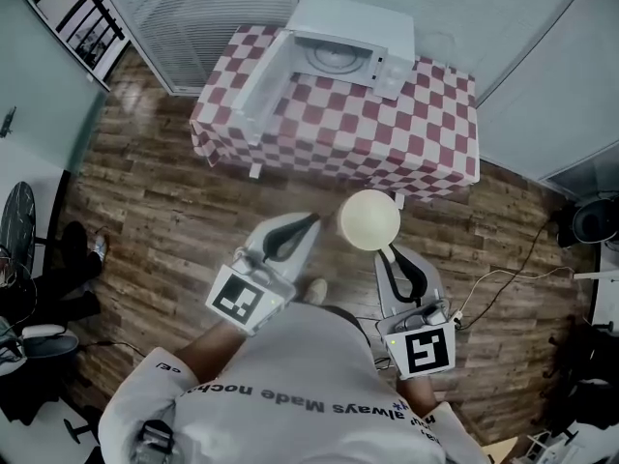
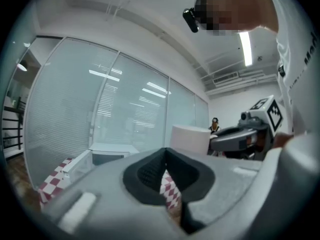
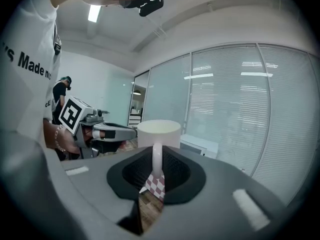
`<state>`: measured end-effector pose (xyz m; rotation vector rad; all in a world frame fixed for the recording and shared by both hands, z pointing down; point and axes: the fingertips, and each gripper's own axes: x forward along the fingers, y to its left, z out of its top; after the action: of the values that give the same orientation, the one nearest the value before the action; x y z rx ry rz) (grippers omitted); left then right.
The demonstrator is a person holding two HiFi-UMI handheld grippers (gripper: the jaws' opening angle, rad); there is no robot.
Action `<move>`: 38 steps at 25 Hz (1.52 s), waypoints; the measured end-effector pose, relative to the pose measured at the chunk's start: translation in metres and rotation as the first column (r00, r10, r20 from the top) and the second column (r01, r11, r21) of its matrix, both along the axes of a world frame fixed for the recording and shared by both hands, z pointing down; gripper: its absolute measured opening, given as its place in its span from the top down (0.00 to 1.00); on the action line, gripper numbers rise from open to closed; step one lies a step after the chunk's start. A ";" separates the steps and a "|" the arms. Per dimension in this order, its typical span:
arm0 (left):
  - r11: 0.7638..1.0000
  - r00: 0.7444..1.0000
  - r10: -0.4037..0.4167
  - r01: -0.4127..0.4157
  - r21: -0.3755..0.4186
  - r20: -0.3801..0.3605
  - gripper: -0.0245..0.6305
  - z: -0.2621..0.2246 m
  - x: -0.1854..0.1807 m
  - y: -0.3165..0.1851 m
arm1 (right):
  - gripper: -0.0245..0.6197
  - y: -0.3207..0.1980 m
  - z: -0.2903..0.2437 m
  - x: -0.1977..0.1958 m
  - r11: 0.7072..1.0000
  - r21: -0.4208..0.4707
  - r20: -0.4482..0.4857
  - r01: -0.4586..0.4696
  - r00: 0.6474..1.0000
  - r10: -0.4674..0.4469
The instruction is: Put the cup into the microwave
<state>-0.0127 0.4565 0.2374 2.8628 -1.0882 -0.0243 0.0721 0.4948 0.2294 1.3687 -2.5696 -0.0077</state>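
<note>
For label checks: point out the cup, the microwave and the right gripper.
cup (image 1: 369, 219), head view, its open top.
microwave (image 1: 356, 15), head view, its roof.
right gripper (image 1: 391, 253), head view, between its fingertips.

Microwave (image 1: 350, 29) at back of surface (image 1: 406, 138), door (image 1: 261, 83) swung open to left. Cavity (image 1: 360, 64) mouth faces person, only turntable (image 1: 333, 58) inside. Open door juts over surface's left-front, bars approach from left; straight-on & right-side approach free. Cloth in front & right of microwave bare. Glass wall w/ blinds (image 1: 203, 17) right behind, no way round back. Wood floor (image 1: 164, 216) betw. person & surface open. Cable (image 1: 503, 276) on floor at right, off to side. Left gripper (image 1: 313, 219), jaws together, just beside cup (image 1: 369, 219) clamped by handle in right gripper (image 1: 390, 251): tight gap betw. them.
</note>
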 end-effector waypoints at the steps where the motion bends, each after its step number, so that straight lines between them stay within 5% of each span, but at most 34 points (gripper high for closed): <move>1: 1.000 1.000 -0.002 0.002 -0.002 0.000 0.96 0.001 0.000 0.000 | 0.89 0.000 0.000 0.000 1.000 0.002 0.003 0.002 1.000 -0.002; 13: 1.000 1.000 -0.014 0.014 -0.014 0.001 0.96 0.011 -0.011 -0.039 | 0.89 -0.039 0.006 -0.012 1.000 -0.019 0.001 0.015 1.000 -0.015; 25: 0.999 0.999 -0.037 0.037 -0.018 -0.013 0.96 0.010 -0.065 -0.145 | 0.89 -0.149 0.006 -0.067 0.999 -0.008 -0.005 0.031 1.000 -0.031; 38: 0.999 0.999 0.039 -0.040 -0.014 -0.019 0.96 0.013 -0.114 -0.232 | 0.89 -0.233 0.005 -0.115 0.999 -0.009 -0.008 -0.034 0.999 0.034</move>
<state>-0.1265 0.2244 0.2506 2.8644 -1.0241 -0.0411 -0.0430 0.2622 0.2345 1.4062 -2.5366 0.0053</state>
